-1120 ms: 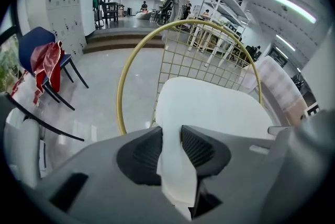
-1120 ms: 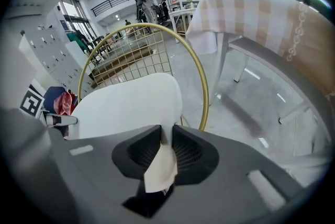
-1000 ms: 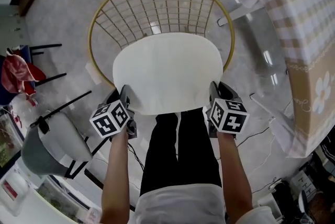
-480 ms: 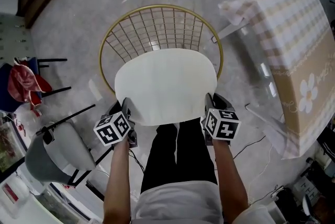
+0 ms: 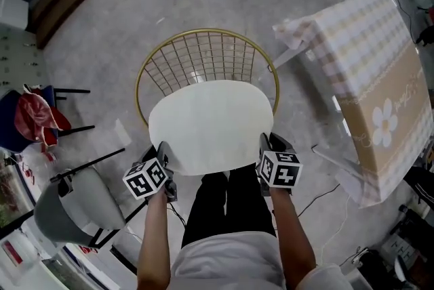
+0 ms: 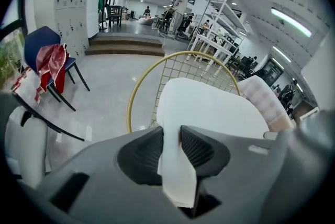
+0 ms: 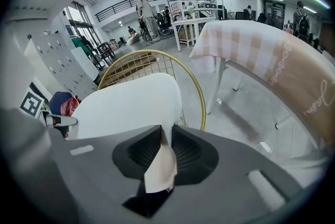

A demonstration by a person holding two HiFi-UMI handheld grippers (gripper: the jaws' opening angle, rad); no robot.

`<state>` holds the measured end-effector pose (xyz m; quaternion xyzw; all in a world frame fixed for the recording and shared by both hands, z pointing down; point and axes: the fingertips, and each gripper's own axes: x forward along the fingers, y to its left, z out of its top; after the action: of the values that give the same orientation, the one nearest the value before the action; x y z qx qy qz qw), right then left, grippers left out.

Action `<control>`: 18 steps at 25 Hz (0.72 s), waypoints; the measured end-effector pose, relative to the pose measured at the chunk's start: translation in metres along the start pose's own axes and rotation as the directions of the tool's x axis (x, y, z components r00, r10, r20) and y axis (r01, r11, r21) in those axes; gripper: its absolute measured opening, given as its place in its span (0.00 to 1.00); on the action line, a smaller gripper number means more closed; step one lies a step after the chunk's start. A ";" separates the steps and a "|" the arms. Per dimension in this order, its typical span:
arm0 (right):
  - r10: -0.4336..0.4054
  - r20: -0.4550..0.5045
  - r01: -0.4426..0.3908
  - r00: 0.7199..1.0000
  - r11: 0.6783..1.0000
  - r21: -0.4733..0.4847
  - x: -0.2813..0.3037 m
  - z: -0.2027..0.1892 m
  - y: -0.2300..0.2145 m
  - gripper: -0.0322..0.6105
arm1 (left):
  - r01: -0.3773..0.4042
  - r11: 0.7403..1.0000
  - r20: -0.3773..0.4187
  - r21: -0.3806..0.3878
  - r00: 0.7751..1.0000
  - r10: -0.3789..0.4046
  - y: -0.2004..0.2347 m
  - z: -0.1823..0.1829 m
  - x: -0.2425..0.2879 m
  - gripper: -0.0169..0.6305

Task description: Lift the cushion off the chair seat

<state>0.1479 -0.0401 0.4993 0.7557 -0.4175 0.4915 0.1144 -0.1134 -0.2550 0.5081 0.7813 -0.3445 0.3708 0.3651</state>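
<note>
L hand-held gripper (image 6: 171, 136): jaws narrow, pads clamped on the near-left edge of the white cushion (image 5: 211, 125); a fold of the fabric hangs down between the pads. R hand-held gripper (image 7: 166, 136): jaws narrower, pinching the near-right edge the same way, with a small flap of fabric drooping between them. Both point steeply down, marker cubes facing up.

The cushion is held roughly flat between the two grippers. It sits over the seat of the gold wire chair (image 5: 203, 55), its near edge out past the seat front and above the person's black trousers (image 5: 224, 204). The far edge lies in front of the wire backrest; can't tell if that edge is clear of the seat.

Around: bench w/ checked cloth (image 5: 366, 58) to the right, well apart from the chair. Grey chair (image 5: 64, 204) lower left. Blue chair w/ red garment (image 5: 34, 120) at the left edge. Grey polished floor (image 5: 102, 31).
</note>
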 end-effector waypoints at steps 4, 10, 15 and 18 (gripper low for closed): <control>0.002 0.008 -0.002 1.000 1.000 0.001 -0.012 0.004 0.005 0.16 | 0.020 1.000 0.010 -0.010 1.000 -0.020 -0.004 0.005 -0.015 0.19; 0.004 0.031 -0.004 1.000 1.000 -0.004 -0.030 0.014 0.009 0.16 | 0.047 0.999 0.027 -0.002 0.999 -0.047 -0.010 0.014 -0.031 0.19; 0.008 0.041 -0.008 0.999 1.000 -0.015 -0.046 0.018 0.015 0.16 | 0.069 0.998 0.037 0.004 0.997 -0.069 -0.013 0.018 -0.046 0.18; 0.014 0.045 -0.013 0.999 1.000 -0.025 -0.056 0.019 0.021 0.16 | 0.082 0.997 0.040 0.005 0.996 -0.082 -0.014 0.019 -0.056 0.18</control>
<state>0.1354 -0.0346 0.4379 0.7623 -0.4309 0.4700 0.1110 -0.1231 -0.2489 0.4484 0.8025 -0.3189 0.3406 0.3718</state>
